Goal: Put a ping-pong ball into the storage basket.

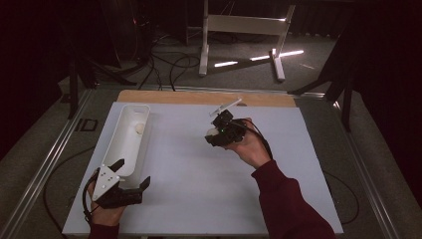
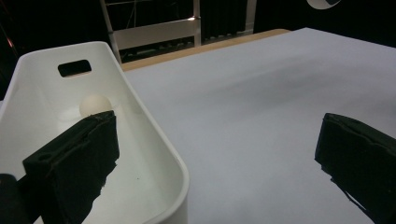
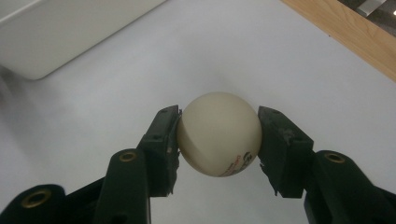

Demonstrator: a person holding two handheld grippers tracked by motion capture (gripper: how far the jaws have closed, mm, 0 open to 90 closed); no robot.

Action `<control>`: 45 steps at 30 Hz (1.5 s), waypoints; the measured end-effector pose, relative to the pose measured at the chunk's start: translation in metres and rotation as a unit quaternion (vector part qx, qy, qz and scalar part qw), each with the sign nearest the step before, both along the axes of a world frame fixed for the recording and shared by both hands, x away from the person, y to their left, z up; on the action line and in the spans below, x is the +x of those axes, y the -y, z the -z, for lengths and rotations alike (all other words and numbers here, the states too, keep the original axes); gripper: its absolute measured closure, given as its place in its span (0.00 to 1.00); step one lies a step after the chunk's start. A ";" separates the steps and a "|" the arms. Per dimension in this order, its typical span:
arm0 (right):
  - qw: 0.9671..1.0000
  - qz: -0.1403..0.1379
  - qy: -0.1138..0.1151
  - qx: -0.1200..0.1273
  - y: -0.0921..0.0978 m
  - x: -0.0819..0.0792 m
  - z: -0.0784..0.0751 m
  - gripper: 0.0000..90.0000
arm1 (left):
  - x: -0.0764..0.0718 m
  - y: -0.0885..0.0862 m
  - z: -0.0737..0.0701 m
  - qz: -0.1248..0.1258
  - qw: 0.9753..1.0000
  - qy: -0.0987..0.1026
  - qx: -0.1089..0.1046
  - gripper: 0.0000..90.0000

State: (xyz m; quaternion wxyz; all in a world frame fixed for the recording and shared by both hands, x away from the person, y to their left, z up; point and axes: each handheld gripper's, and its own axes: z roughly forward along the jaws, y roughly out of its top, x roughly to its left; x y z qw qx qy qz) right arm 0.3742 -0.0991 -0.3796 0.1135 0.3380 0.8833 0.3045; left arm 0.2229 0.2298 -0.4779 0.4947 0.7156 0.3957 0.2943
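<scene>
Right claw clamped on cream ball, held above desk near far edge. Left claw spread wide at near end of white bin; second ball inside bin.

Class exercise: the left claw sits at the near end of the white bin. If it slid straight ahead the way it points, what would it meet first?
Probably the white bin's side wall: the left claw is open and straddles it. One jaw is inside, heading towards the ball; the other faces bare table. Depth is uncertain.

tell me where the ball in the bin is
In the high view it lies at the far end of the white bin, ball at table left, ahead of the left tool.
</scene>
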 end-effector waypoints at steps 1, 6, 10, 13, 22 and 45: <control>1.000 -0.001 0.000 0.000 0.000 0.000 0.000 0.56 | 0.000 0.000 0.000 0.000 1.000 0.000 0.000 0.00; 1.000 -0.004 -0.001 0.002 -0.005 0.000 -0.003 0.56 | 0.000 0.000 0.000 0.000 1.000 0.000 0.000 0.00; 1.000 -0.007 0.003 0.002 -0.007 0.001 -0.004 0.56 | 0.000 0.000 0.000 0.000 1.000 0.000 0.000 0.00; 1.000 -0.006 0.003 0.002 -0.010 0.001 -0.004 0.56 | 0.000 0.000 0.000 0.000 1.000 0.000 0.000 0.00; 1.000 -0.008 0.003 0.007 -0.013 0.002 -0.006 0.56 | 0.000 0.000 0.000 0.001 1.000 0.000 0.000 0.00; 1.000 -0.015 0.005 0.011 -0.028 0.004 -0.011 0.56 | 0.000 0.000 0.000 0.001 1.000 0.000 0.000 0.00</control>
